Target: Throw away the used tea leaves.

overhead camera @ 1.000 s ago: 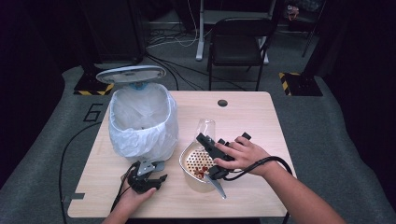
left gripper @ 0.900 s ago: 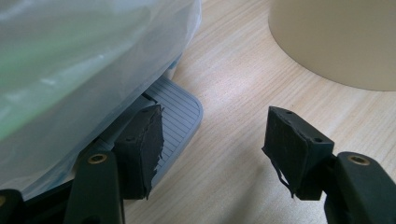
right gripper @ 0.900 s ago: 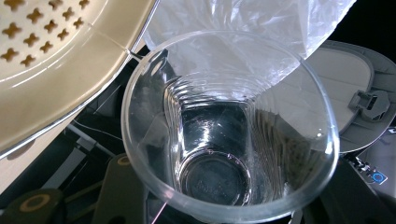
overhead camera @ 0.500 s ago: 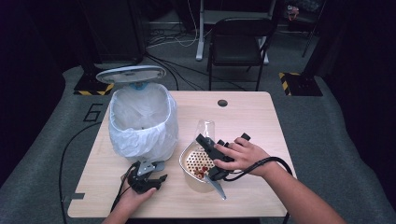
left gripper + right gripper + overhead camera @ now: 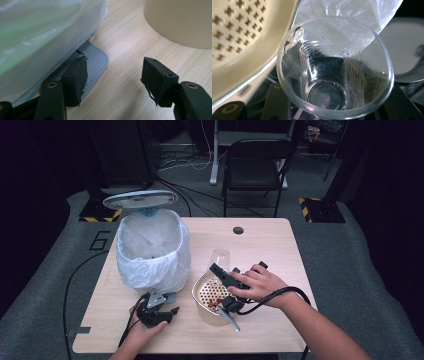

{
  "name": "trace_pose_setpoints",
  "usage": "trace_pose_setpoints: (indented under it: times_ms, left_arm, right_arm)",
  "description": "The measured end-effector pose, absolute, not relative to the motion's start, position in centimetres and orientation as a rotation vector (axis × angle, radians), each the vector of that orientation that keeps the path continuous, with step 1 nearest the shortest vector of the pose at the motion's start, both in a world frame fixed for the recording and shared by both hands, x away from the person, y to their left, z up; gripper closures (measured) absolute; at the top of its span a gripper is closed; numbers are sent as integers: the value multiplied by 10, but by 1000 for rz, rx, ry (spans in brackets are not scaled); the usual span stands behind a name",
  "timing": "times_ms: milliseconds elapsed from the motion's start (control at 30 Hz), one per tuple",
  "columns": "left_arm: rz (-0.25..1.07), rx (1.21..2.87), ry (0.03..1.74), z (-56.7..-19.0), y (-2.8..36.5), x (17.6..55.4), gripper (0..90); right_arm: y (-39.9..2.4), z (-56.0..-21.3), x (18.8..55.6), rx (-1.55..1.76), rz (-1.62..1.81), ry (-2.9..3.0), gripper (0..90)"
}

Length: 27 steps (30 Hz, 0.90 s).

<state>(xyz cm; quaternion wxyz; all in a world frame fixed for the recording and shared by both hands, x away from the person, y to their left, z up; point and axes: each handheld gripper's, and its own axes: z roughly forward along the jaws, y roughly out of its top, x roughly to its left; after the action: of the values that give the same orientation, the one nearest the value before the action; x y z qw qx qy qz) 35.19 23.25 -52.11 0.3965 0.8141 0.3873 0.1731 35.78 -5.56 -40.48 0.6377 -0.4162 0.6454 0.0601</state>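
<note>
Hands at a pale wooden table are working through what looks like the emptying of a clear plastic cup into a cream perforated strainer basket. The right gripper is clamping the cup by its sides, jaws part-closed around it, and is holding it tipped with its mouth just beside the strainer's rim; in the right gripper view the cup appears empty apart from a few specks. Brown scraps are lying on the strainer's holes.

The left gripper is resting low on the table with its jaws partly open and nothing between them, one pad just over the grey ribbed foot pedal of the white plastic-lined pedal bin, whose lid is standing open.

Judging by the layout, the pour seems done or nearly so. The next move probably calls for carrying the cup clear of the strainer, setting it upright or dropping it into the bin without crushing its thin wall.
</note>
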Motion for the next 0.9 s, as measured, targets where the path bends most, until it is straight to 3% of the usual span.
trace_pose_setpoints:
  times_ms: [533, 900]
  left_arm:
    - [443, 2085, 971, -521, 234, 352, 373]
    - [445, 2085, 972, -521, 234, 352, 372]
  right_arm:
    - [-54, -350, 372, -489, 621, 2027, 496]
    - [-56, -315, 404, -39, 1017, 2350, 495]
